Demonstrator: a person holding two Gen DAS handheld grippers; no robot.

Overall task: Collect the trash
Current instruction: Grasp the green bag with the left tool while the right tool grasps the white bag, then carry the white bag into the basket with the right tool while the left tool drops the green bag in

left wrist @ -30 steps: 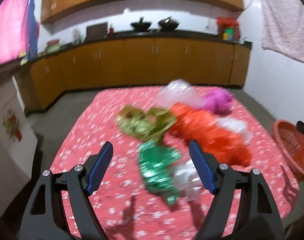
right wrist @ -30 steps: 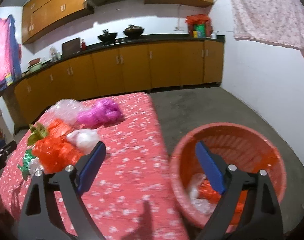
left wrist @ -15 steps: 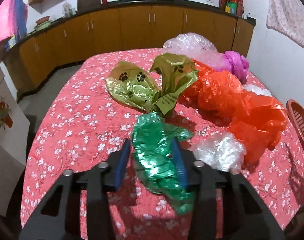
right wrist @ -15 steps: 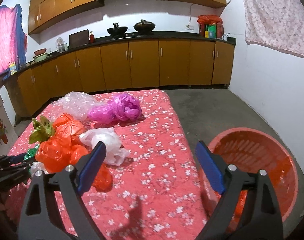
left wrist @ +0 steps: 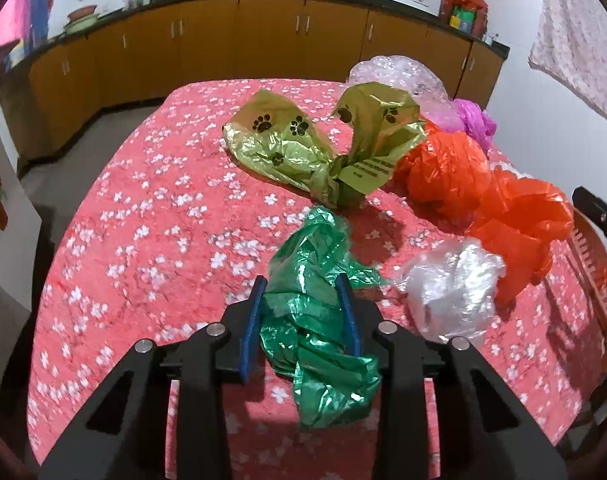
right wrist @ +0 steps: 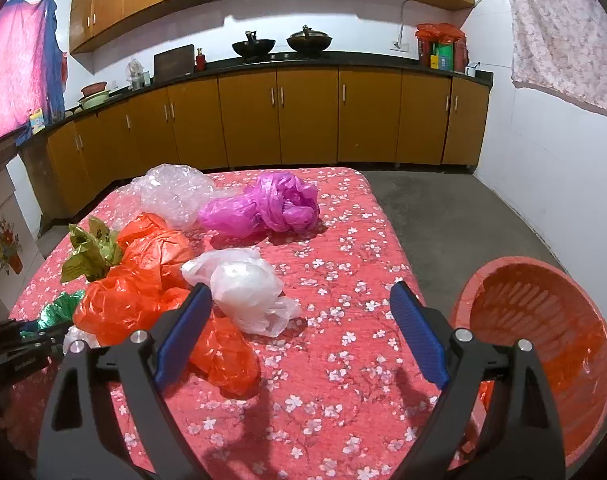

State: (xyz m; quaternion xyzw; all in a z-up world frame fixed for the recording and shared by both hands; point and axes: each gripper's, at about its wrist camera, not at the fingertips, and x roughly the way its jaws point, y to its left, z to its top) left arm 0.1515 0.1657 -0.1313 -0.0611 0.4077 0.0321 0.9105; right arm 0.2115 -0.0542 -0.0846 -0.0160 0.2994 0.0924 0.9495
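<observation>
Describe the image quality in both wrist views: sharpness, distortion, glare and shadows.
Left wrist view: sharp, with strong fisheye bending of the table edges; the green bag in the left hand-held gripper glints, and bags cast short shadows. Right wrist view: also sharp; the cabinet line curves, corners go dark, and the right hand-held gripper throws soft shadows on the cloth.
</observation>
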